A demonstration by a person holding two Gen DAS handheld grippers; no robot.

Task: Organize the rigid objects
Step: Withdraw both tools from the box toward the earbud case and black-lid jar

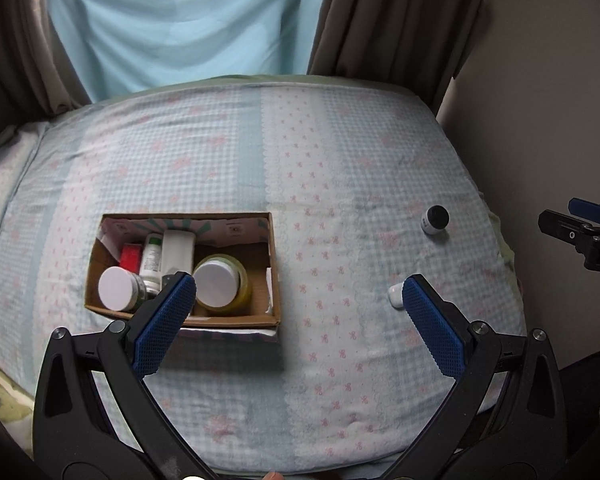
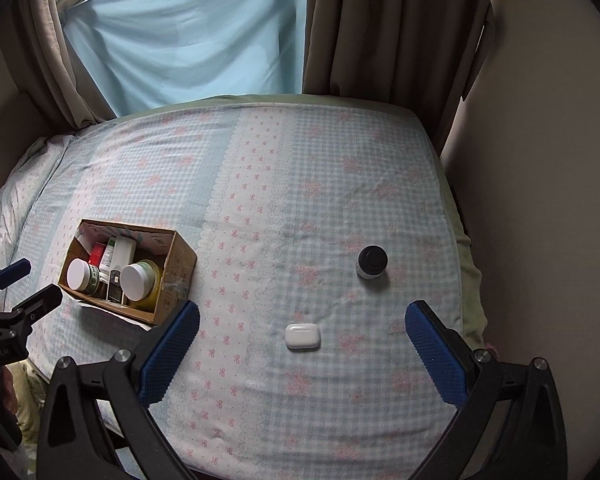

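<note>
A cardboard box [image 1: 274, 264] [image 2: 180, 256] sits on the bed and holds several jars and bottles, among them a white-lidded yellow jar [image 1: 220, 284] [image 2: 138, 280]. A small black-capped bottle [image 1: 435, 220] [image 2: 372, 262] stands on the sheet to the right. A white earbud case [image 2: 303, 337] lies in front of it; in the left wrist view it [image 1: 395, 295] is partly hidden by a finger. My left gripper [image 1: 300, 292] is open and empty above the box's near right corner. My right gripper [image 2: 302, 320] is open and empty just above the white case.
The bed [image 2: 300, 184] has a blue checked sheet with pink bows. Brown curtains [image 2: 364, 28] and a light blue cloth [image 2: 188, 32] hang behind it. A wall [image 2: 540, 160] runs along the right edge. A pillow [image 1: 4, 168] lies at the far left.
</note>
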